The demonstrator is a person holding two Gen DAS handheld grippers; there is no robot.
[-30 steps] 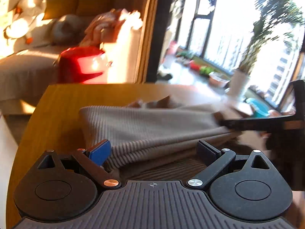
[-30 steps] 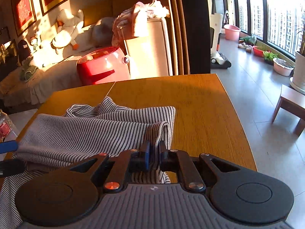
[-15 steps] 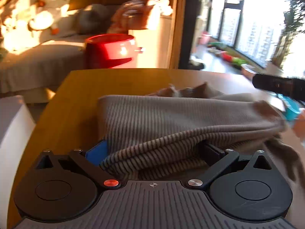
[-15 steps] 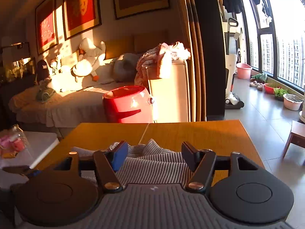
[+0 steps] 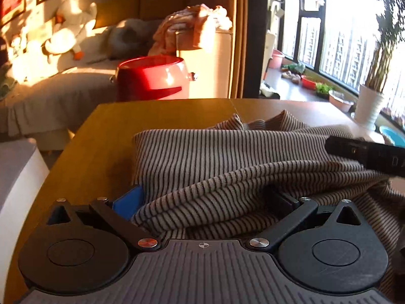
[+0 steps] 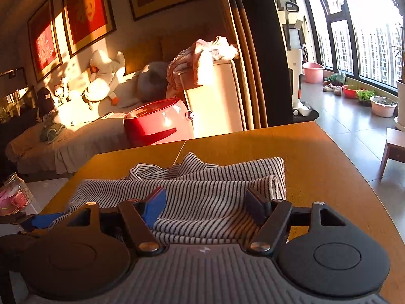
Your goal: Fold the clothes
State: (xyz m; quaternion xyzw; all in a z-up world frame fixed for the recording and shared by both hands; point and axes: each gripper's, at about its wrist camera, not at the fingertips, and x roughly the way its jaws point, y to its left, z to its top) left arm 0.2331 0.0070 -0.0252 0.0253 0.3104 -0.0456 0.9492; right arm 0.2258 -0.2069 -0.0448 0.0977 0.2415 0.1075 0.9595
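A striped garment [image 5: 227,157] lies folded over on the wooden table [image 5: 106,131]. My left gripper [image 5: 205,200] is open, its fingers spread wide with a fold of the cloth bunched between them. The right gripper shows at the right edge of the left wrist view [image 5: 364,153]. In the right wrist view the garment [image 6: 202,190] lies just ahead of my open right gripper [image 6: 205,206], whose fingers hover over its near fold. The left gripper's blue pad [image 6: 43,219] shows at the far left.
A red round appliance [image 6: 157,124] stands beyond the table's far edge. A bed with plush toys [image 6: 103,76] is at the back left. A cabinet draped with clothes [image 6: 210,91] is behind. A jar [image 6: 17,192] stands left of the table. A stool [image 6: 395,149] is on the right.
My right gripper opened and let go of the garment's fold, then drew back. My left gripper stayed open and the view swung left toward the bed.
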